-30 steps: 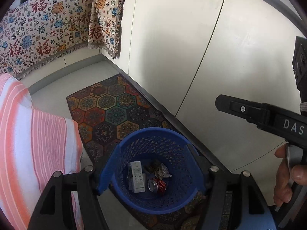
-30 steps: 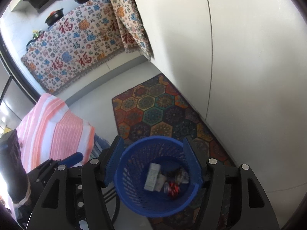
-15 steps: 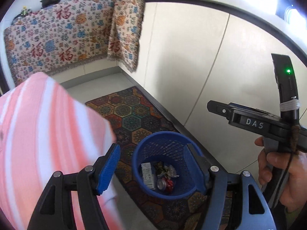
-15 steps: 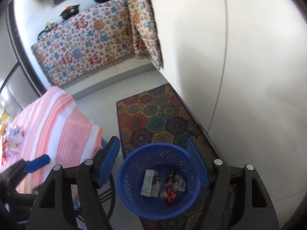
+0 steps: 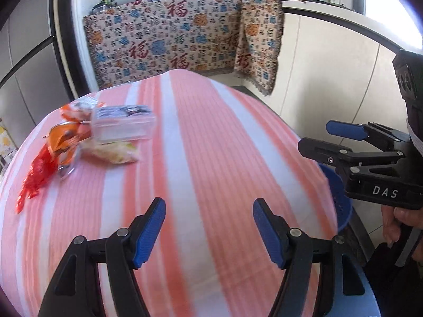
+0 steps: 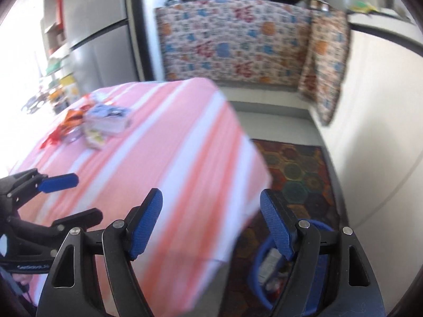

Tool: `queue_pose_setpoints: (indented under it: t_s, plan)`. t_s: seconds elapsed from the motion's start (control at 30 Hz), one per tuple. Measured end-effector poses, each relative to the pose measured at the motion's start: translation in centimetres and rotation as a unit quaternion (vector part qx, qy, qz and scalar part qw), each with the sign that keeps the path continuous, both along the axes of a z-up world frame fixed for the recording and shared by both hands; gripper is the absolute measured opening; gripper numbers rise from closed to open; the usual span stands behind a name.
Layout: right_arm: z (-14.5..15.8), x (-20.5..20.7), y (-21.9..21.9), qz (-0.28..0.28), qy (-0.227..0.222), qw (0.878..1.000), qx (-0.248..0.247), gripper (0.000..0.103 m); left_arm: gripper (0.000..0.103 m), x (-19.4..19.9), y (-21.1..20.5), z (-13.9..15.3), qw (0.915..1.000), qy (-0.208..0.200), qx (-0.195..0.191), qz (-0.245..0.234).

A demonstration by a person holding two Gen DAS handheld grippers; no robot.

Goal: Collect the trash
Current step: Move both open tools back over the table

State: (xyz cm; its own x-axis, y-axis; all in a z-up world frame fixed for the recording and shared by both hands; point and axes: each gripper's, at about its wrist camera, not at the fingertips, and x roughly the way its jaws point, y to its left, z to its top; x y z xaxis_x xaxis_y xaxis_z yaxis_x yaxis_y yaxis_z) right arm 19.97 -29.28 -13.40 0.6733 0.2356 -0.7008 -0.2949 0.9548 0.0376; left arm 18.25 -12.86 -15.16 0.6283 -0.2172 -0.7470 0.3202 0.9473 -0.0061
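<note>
Trash lies on the pink-striped tablecloth (image 5: 216, 158) at its far left: a clear plastic box (image 5: 123, 122), an orange wrapper (image 5: 66, 137), red netting (image 5: 34, 182) and a pale yellow wrapper (image 5: 111, 153). My left gripper (image 5: 208, 211) hovers open over the cloth, well short of the pile, with nothing between its pads. My right gripper (image 6: 211, 206) is over the table's near corner; its jaws are opening and empty. It also shows at the right of the left wrist view, right gripper (image 5: 314, 136). The blue basket (image 6: 253, 264) stands on the floor beside the table with a white carton (image 6: 268, 264) inside.
A hexagon-patterned rug (image 6: 293, 174) lies under the basket along the white cabinet fronts (image 6: 375, 132). A patterned cloth (image 5: 169, 42) hangs over the far counter, which bears pans. A grey fridge (image 6: 100, 42) stands to the left behind the table.
Both grippers swung away from above the blue basket to over the striped table. The basket slid to the lower right edge of both views. The trash pile came into view.
</note>
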Motion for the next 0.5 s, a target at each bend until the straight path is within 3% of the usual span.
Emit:
queue_pose_setpoints:
  t_s: [0.23,0.5]
  plan:
    - [-1.9,0.9,8.4,0.084,0.021,0.996,-0.007,0.078,0.070,-0.3,10.2,-1.3,0.9967,0.018,0.006,0.078]
    - [-4.0,1.9,12.2,0.114,0.054,0.992,-0.017,0.078,0.070,0.2,17.4,-2.1,0.9908,0.032,-0.007,0.131]
